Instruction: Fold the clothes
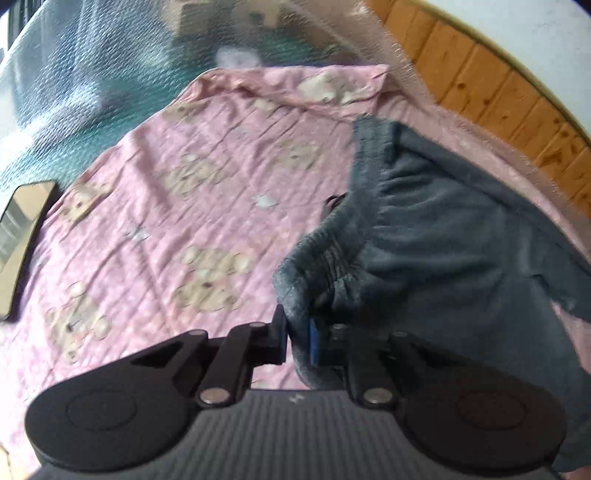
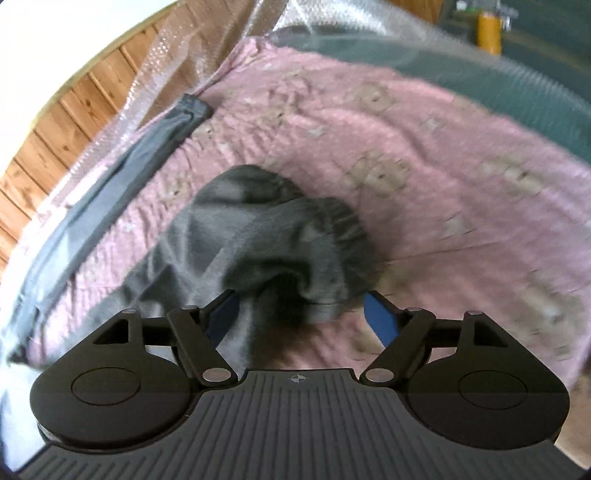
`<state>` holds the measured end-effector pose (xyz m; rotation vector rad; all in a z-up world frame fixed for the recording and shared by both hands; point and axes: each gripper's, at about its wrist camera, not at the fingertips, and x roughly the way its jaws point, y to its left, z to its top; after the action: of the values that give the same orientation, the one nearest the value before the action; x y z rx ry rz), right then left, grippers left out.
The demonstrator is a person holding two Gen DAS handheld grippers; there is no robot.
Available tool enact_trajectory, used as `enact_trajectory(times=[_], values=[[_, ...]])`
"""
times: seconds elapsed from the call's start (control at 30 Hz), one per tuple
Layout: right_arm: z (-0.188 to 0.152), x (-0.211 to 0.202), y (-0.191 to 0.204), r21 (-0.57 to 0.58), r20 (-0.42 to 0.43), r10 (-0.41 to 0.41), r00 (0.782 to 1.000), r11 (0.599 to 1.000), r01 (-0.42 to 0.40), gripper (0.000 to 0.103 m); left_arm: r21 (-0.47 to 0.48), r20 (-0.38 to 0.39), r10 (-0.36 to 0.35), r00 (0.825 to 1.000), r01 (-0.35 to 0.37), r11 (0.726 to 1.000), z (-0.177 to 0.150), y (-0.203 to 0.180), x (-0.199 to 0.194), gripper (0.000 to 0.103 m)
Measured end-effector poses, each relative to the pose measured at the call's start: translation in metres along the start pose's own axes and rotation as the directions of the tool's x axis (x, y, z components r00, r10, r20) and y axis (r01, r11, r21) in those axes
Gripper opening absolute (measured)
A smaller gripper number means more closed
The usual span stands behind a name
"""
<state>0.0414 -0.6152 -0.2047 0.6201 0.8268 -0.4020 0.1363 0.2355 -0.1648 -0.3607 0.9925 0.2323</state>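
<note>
A dark grey garment with an elastic waistband (image 1: 436,236) lies on a pink bear-print sheet (image 1: 177,206). My left gripper (image 1: 297,341) is shut on a bunched fold of the waistband and holds it up off the sheet. In the right wrist view the grey garment (image 2: 266,240) is bunched in a hump right in front of my right gripper (image 2: 301,314). Its jaws stand wide apart, with cloth between them but not pinched. A long strip of the same grey cloth (image 2: 110,177) trails off to the left.
A phone (image 1: 18,243) lies at the sheet's left edge. A teal mattress under clear plastic wrap (image 1: 74,92) lies beyond the sheet. A wooden board wall (image 1: 498,103) borders the bed. An orange bottle (image 2: 487,31) stands far back.
</note>
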Motion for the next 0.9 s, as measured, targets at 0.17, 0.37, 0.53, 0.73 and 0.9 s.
enact_trajectory(times=[0.17, 0.37, 0.53, 0.73, 0.9], values=[[0.010, 0.024, -0.004, 0.076, 0.014, -0.015, 1.000, 0.997, 0.013, 0.028, 0.000, 0.033, 0.015, 0.999, -0.015, 1.000, 0.014, -0.027, -0.009, 0.011], [0.072, 0.005, 0.033, -0.019, 0.110, 0.106, 0.988, 0.994, -0.105, 0.009, -0.035, 0.085, 0.021, 0.996, -0.018, 0.999, 0.050, -0.040, -0.034, 0.011], [0.126, -0.075, 0.061, -0.114, 0.301, 0.269, 0.915, 0.963, -0.246, 0.008, -0.046, 0.113, -0.003, 0.994, 0.008, 0.999, 0.050, -0.032, -0.062, 0.011], [0.107, -0.080, 0.031, -0.143, 0.234, 0.193, 0.953, 0.976, -0.163, 0.008, 0.039, -0.040, 0.009, 0.999, -0.008, 0.999, 0.004, -0.025, -0.031, 0.012], [0.057, 0.006, -0.018, -0.091, -0.031, -0.019, 0.999, 0.996, 0.016, 0.012, 0.113, -0.117, 0.121, 0.986, -0.108, 0.988, -0.032, -0.026, 0.003, 0.013]])
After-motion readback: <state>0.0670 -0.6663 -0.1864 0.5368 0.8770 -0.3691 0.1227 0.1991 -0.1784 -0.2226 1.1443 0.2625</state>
